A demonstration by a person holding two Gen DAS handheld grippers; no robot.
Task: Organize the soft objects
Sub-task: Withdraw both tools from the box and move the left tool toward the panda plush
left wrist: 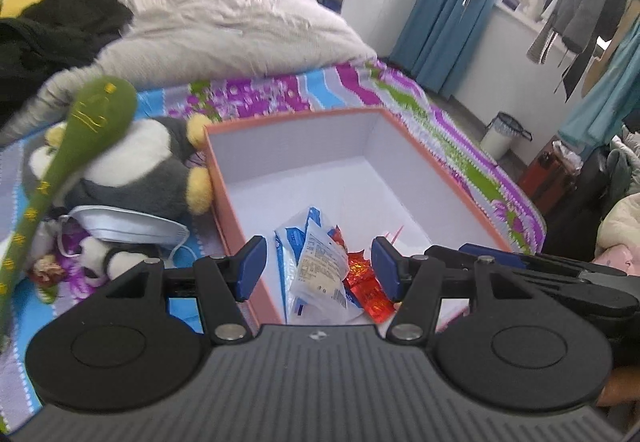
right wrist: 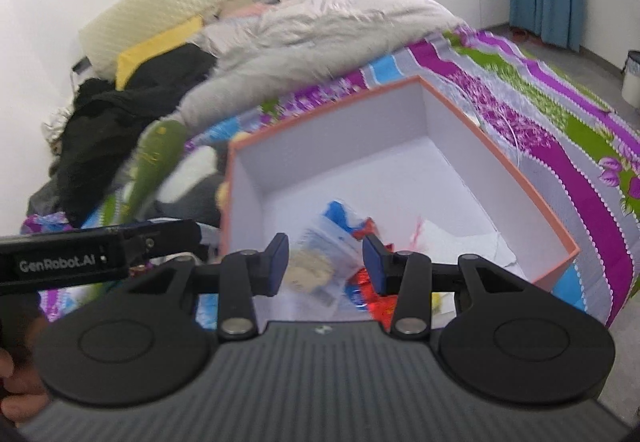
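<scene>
Left wrist view: both tools gape empty above the orange box [left wrist: 420, 146] holding crinkled packets [left wrist: 320, 266].

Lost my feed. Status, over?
Left gripper and right gripper open, empty, above box. Packets inside. Plush toys beside box, unpacked. Nothing blocking.

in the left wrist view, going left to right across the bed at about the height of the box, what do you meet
green plush snake → grey and white stuffed toy → orange box with packets inside → striped floral bedsheet → white waste bin on the floor
</scene>
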